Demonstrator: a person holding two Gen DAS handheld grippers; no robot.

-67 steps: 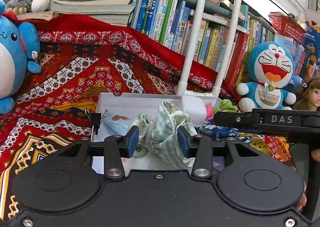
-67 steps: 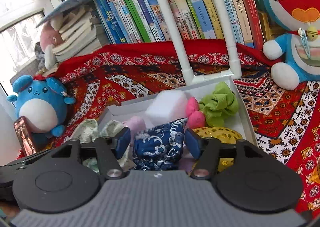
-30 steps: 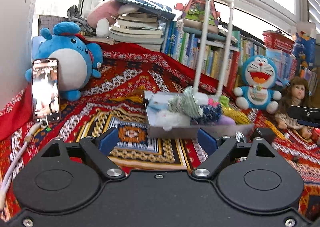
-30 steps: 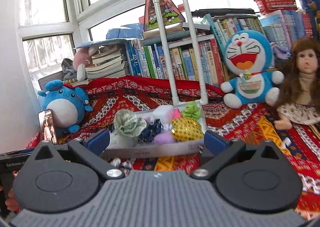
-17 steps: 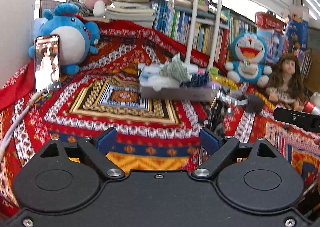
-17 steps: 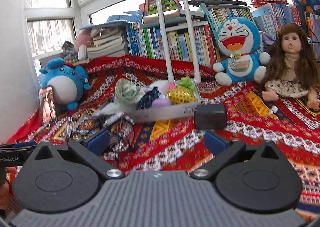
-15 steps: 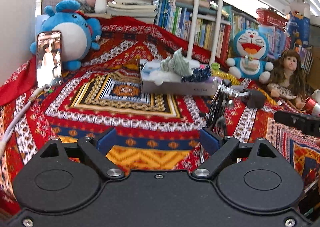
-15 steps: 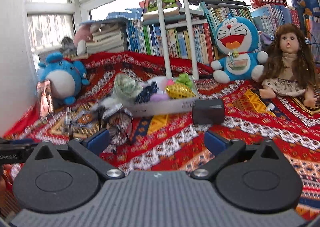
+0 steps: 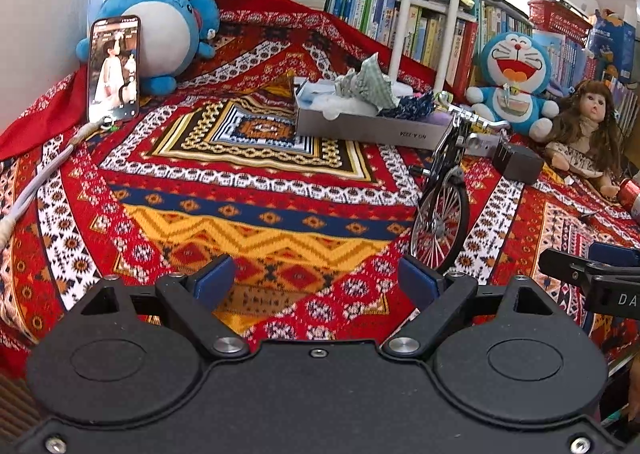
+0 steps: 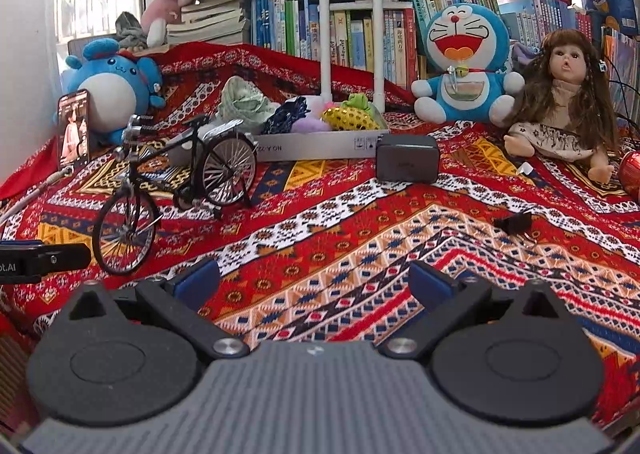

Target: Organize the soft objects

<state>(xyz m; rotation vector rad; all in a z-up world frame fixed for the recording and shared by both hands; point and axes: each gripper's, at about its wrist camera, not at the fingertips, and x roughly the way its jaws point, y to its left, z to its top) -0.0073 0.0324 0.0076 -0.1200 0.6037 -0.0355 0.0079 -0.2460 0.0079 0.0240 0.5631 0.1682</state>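
Grippers both low over the patterned blanket [image 10: 360,222], near edge. Left gripper [image 9: 318,280] spread wide, nothing between its fingers; right gripper [image 10: 314,282] likewise spread and empty. Soft cloth pieces [image 10: 244,106] heaped in a shallow white box [image 10: 320,148] at the far middle of the blanket, well apart from both tools. Model bicycle [image 10: 172,182] stands just near-left of the box; dark grey case [image 10: 406,164] touches its right front corner.

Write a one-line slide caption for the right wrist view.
Open right gripper above patterned cloth, facing a model bicycle and a shallow box of soft items.
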